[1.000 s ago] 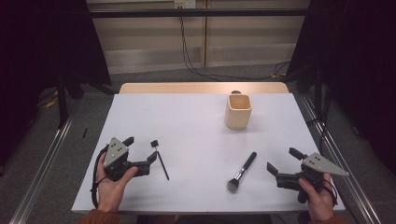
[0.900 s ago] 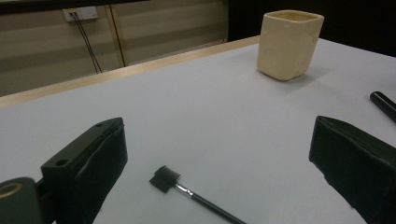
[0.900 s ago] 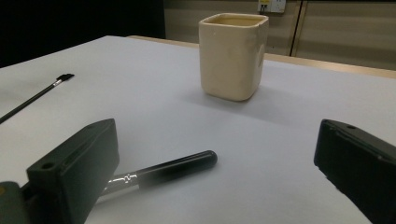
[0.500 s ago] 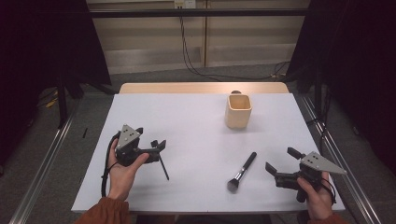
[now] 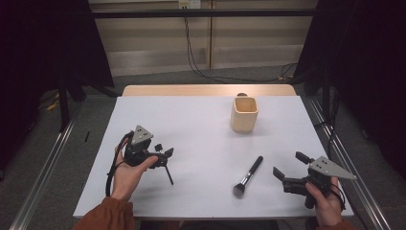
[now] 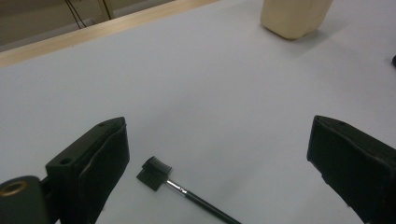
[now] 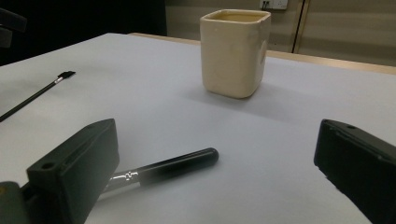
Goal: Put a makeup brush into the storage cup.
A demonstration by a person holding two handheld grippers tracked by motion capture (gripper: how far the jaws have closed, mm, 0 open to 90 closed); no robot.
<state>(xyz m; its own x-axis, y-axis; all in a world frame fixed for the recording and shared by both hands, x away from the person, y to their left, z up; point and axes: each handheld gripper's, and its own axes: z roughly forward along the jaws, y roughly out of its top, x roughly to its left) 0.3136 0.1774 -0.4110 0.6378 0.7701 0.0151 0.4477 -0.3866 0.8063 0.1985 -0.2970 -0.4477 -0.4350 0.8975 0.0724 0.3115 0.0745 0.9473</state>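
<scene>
Overhead, the high view shows my left gripper [image 5: 162,153] hovering with its jaws parted over the head end of the thin brush [image 5: 167,173], which lies flat on the white table [image 5: 201,124]. My right gripper [image 5: 290,169] sits low near the table's right front corner, jaws likewise apart and holding nothing, just beside the thick brush [image 5: 248,175]. The cream cup [image 5: 244,114] stands upright towards the far side, well apart from both brushes.

Left gripper view: the two black jaws stand wide, and the thin brush [image 6: 180,187] lies on the table between them (nearer the jaw at picture left), not touched by either. The cup [image 6: 295,16] shows at the top edge.

Right gripper view: the jaws stand wide and empty. The thick brush [image 7: 168,166] lies on the table with its dark handle end pointing between them, its ferrule passing behind the jaw at picture left. The cup [image 7: 235,51] stands beyond, and the thin brush [image 7: 37,95] lies far off at picture left.

Progress, as I judge it: nothing is grasped and both brushes lie on the table, so the work (seemingly putting brushes into the cup) is at its start; closing on the thin brush looks to be the step in hand.
</scene>
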